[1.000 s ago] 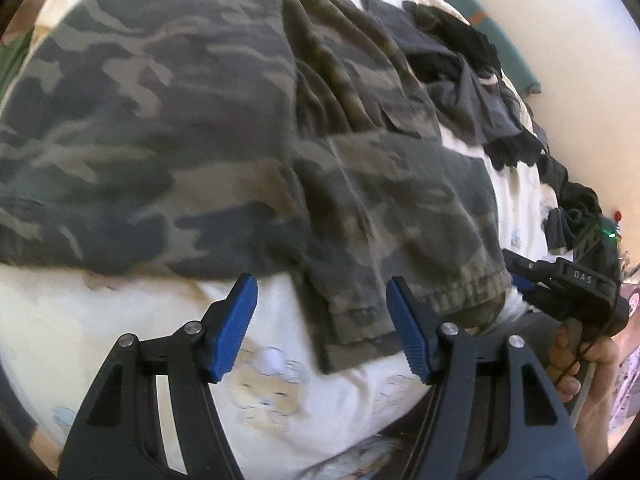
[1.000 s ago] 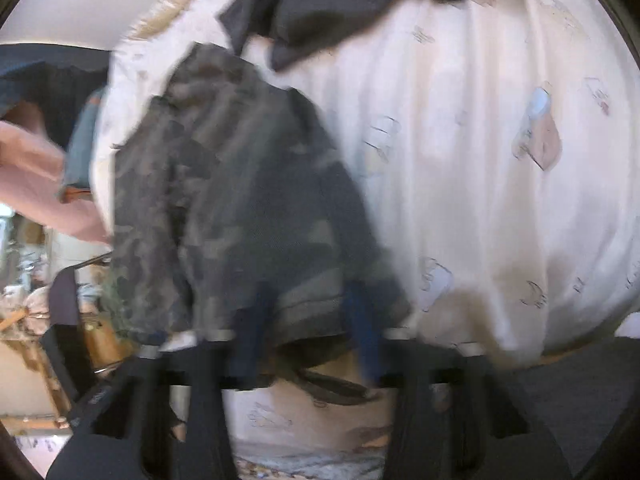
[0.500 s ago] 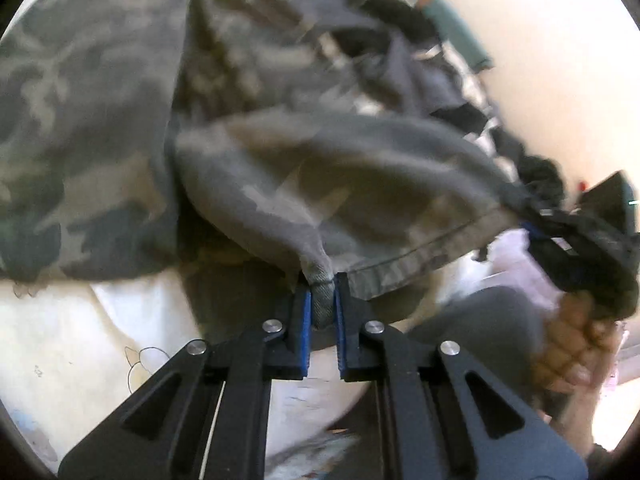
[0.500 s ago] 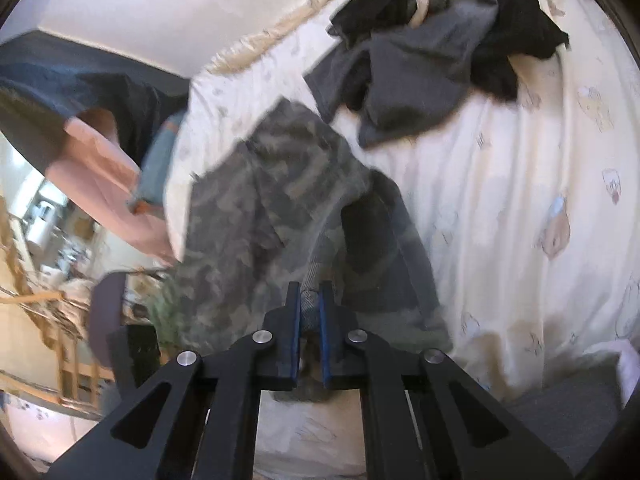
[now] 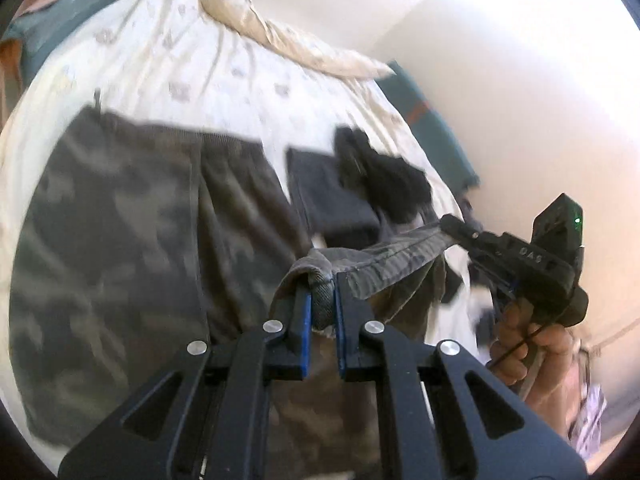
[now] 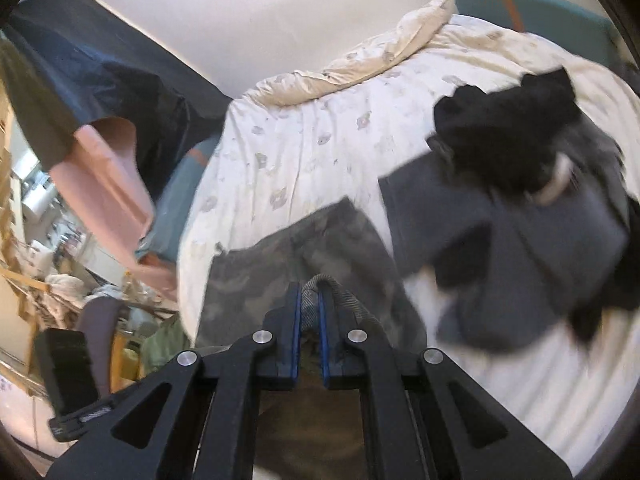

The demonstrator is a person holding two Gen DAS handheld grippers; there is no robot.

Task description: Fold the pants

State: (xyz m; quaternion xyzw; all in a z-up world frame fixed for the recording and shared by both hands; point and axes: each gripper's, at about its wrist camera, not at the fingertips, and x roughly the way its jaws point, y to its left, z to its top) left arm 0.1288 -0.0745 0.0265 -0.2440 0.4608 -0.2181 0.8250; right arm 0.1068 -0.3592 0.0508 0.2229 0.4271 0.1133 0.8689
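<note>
Pants (image 5: 120, 248): soft, limp; hem pinched by left gripper (image 5: 320, 304) and right gripper (image 6: 309, 308), best held at corners, 12 o'clock.

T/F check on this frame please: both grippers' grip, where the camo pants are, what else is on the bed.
1. The left gripper is shut on the camo pants hem. True.
2. The right gripper is open and empty. False: it pinches the pants' hem too.
3. The dark clothes pile lies on the bed sheet. True.
4. The camo pants lie on the floor. False: they are on the bed, hem raised.
</note>
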